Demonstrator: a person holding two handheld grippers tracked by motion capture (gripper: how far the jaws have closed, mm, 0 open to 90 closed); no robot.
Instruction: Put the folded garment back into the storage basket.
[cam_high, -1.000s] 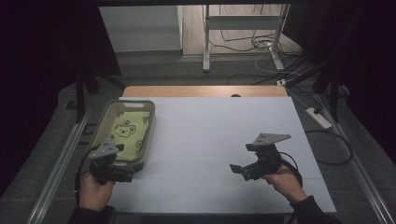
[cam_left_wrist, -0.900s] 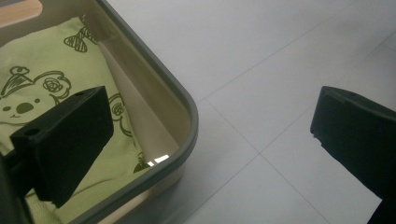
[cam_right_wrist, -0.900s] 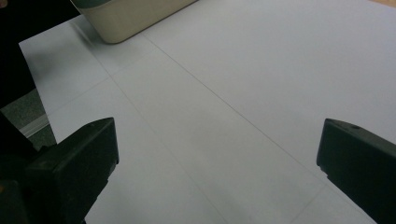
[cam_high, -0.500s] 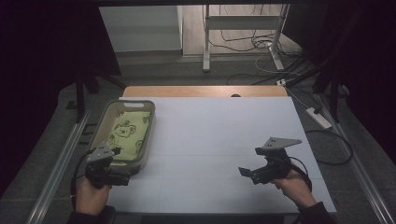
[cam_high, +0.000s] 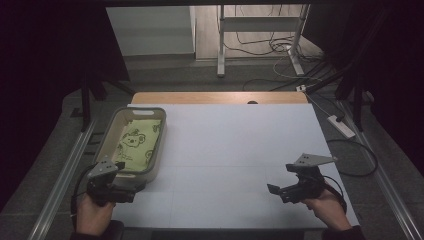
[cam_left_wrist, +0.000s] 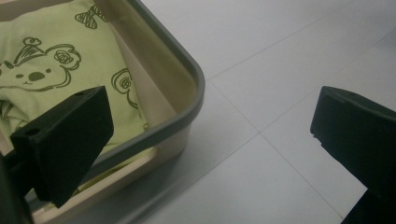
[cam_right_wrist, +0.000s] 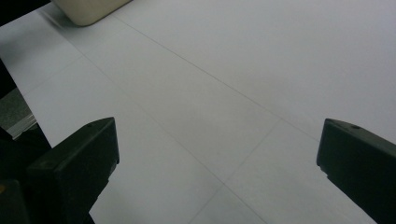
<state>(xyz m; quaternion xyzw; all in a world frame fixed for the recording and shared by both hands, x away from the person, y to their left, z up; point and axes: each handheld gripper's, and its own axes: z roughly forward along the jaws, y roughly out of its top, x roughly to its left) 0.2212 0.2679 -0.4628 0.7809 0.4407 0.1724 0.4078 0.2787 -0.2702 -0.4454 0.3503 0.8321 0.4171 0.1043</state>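
A beige basket with a grey rim (cam_high: 109, 131) stands at the table's left side and holds a folded green cloth (cam_high: 134, 142) printed with a koala. My left gripper (cam_high: 131, 189) hovers at the basket's near corner, jaws wide open and empty. In the left gripper view the basket rim (cam_left_wrist: 187, 114) passes between the jaws, with the cloth (cam_left_wrist: 51, 65) behind. My right gripper (cam_high: 275, 191) is low over the near right of the white table, open with nothing in it. The right gripper view has the basket's corner (cam_right_wrist: 88, 11) at the top left.
The white tabletop (cam_high: 240, 145) has a wooden strip (cam_high: 220, 97) along its far edge. Metal rails run along both sides of the table. A power strip (cam_high: 341, 126) and cables lie on the floor at the right.
Both hands have drawn back toward the near edge of the table. The left gripper has moved from over the basket's near end to its corner. The right gripper has shifted right and nearer.
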